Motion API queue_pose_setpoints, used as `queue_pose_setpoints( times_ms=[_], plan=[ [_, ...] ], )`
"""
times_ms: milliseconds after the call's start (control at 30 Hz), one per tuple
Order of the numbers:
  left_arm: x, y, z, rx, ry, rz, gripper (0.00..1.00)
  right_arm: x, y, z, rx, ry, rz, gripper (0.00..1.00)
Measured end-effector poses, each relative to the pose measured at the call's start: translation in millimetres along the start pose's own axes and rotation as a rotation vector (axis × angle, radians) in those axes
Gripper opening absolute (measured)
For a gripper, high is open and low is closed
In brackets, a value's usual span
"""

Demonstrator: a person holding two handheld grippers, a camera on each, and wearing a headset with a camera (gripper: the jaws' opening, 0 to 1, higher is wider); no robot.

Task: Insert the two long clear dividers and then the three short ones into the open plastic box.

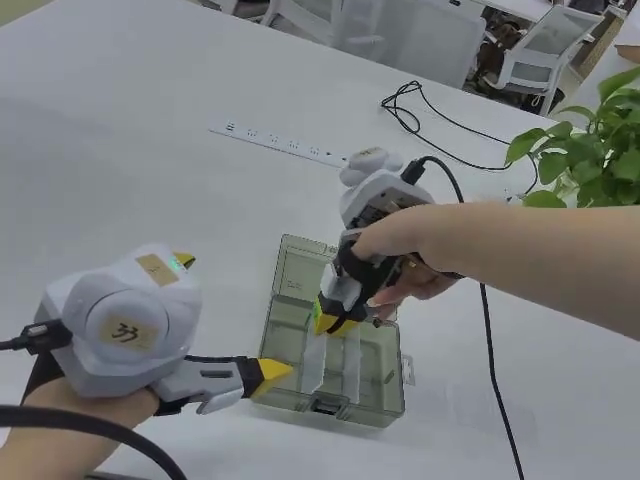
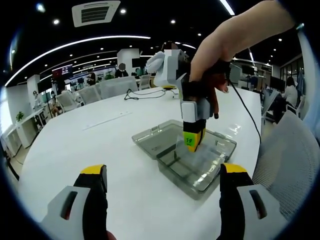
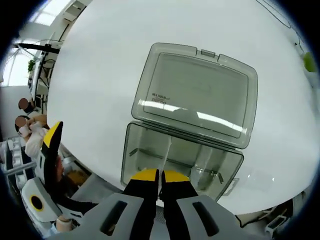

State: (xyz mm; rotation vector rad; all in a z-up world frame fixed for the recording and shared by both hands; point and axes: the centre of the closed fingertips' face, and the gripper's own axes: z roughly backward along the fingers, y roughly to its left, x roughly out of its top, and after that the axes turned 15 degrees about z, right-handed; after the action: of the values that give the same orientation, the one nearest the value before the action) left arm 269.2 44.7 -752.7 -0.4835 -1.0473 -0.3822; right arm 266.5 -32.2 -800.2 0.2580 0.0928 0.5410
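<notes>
The divider (image 3: 165, 150) is clear and thin; its lower edge is hard to trace (glare inside the box (image 1: 375, 405)). It stands on edge, long axis running latch side to hinge side. A second divider (image 1: 352, 360) stands beside it. The right tool (image 3: 160, 176) pinches the first divider's top. The left tool (image 2: 163, 170) gapes wide, empty. The box lies near the desk's (image 1: 150, 120) near edge.

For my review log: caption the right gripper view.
Right tongs shut on a clear plastic divider, standing it inside the open smoky plastic box.
</notes>
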Motion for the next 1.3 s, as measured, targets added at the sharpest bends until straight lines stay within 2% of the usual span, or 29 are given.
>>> queue_pose_setpoints(
  times_ms=[167, 400, 933, 1033, 1300],
  plan=[
    [-0.4, -0.3, 0.2, 0.001, 0.001, -0.006, 0.96, 4.5, -6.8, -9.0, -0.034, 0.013, 0.049, 0.03],
    [-1.0, 1.6, 0.4, 0.006, 0.003, -0.005, 0.95, 10.3, -12.5, -18.0, -0.052, 0.018, 0.075, 0.04],
    [-2.9, 0.1, -0.5, 0.002, 0.012, -0.013, 0.95, 14.1, -16.3, -17.7, -0.027, 0.002, 0.084, 0.06],
    [-2.7, 0.0, -0.5, 0.001, 0.01, -0.011, 0.96, 10.2, -12.5, -18.7, 0.003, 0.012, 0.072, 0.11],
    [-3.3, -1.1, -0.7, 0.0, 0.012, -0.012, 0.96, 11.3, -7.6, -23.5, 0.039, -0.037, 0.056, 0.35]
  ],
)
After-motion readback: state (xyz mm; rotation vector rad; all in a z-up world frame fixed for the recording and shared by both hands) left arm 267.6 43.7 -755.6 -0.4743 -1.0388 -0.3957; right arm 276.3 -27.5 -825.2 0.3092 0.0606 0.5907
